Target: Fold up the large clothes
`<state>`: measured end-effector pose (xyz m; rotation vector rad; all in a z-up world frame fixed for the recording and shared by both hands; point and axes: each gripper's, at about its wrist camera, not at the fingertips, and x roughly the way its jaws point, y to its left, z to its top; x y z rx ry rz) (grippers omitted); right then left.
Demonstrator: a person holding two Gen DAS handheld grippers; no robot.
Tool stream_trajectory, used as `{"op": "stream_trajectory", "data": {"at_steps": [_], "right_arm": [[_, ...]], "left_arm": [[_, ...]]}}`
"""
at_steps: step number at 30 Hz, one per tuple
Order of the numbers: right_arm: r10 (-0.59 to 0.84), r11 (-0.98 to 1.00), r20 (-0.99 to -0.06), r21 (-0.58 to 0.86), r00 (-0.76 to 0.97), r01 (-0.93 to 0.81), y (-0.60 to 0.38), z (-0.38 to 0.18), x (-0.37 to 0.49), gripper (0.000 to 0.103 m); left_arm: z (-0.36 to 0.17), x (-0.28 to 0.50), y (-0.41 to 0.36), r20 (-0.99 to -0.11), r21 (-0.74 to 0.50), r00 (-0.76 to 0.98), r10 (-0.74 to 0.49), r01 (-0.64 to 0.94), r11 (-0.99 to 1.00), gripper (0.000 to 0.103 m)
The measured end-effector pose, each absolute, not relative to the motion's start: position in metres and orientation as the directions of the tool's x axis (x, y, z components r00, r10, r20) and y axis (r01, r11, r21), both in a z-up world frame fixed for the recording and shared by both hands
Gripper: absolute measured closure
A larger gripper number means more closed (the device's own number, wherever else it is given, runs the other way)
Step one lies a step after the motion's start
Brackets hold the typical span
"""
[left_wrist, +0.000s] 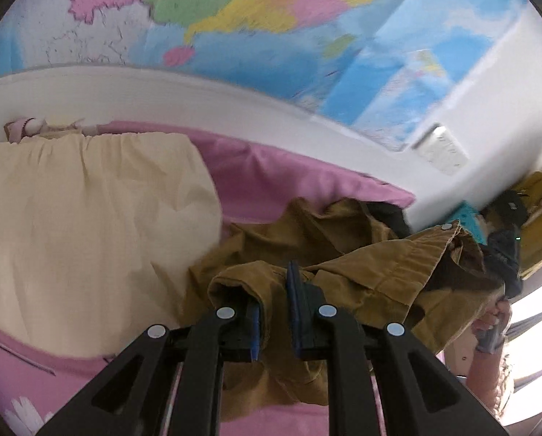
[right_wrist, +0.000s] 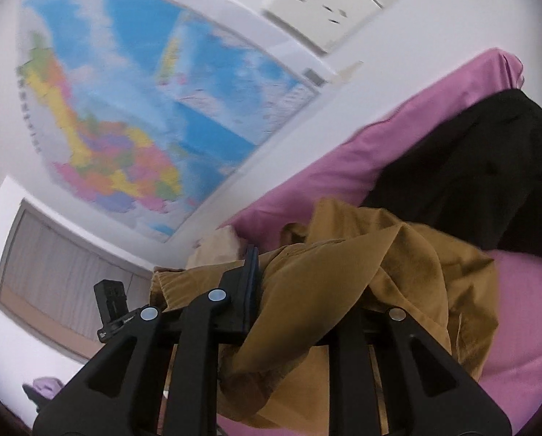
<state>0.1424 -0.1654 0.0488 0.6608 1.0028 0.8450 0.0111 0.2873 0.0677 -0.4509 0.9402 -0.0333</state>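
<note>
Brown corduroy garment hangs bunched above the pink bed, pinched in the left gripper. In the right view, the right gripper clamps another edge. Lifting step; next, spread it flat.

I see a mustard-brown corduroy garment bunched and lifted off the pink bedsheet, its folds draped and crumpled, a snap-buttoned edge raised at one corner.
</note>
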Motion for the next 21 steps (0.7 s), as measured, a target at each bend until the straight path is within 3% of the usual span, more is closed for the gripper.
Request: {"op": "stream_trajectory", "data": {"at_steps": [6,13,15,17,19,21], "right_arm": [[0.831,0.546,-0.494,0.814,0.257,-0.2,-0.156,0.012,0.175,0.086],[0.822,0.553,-0.522,0.827,0.228,-0.098,-0.151,-0.023,0.191,0.077],[0.84,0.52,-0.493,0.851,0.226,-0.073,-0.153,-0.026,0.191,0.063],[0.844,0.51,-0.476,0.855,0.248,-0.092,-0.155,-0.016,0.186,0.034],[0.847,0.507,-0.445,0.84,0.289,-0.192,-0.156,0.009,0.173,0.022],[0.866,0.485,-0.409,0.828,0.29,-0.28,-0.155,0.03,0.158,0.019]], "left_arm": [[0.034,0.051,0.303,-0.818,-0.383,0.533,-0.218,-0.22,0.897,0.088],[0.028,0.057,0.293,-0.821,-0.332,0.542,-0.181,-0.196,0.923,0.084],[0.032,0.052,0.291,-0.803,-0.35,0.567,-0.183,-0.2,0.915,0.082],[0.035,0.046,0.29,-0.786,-0.362,0.592,-0.181,-0.202,0.91,0.081],[0.036,0.039,0.286,-0.768,-0.362,0.619,-0.167,-0.203,0.91,0.08],[0.036,0.032,0.281,-0.752,-0.355,0.641,-0.154,-0.196,0.914,0.075]]}}
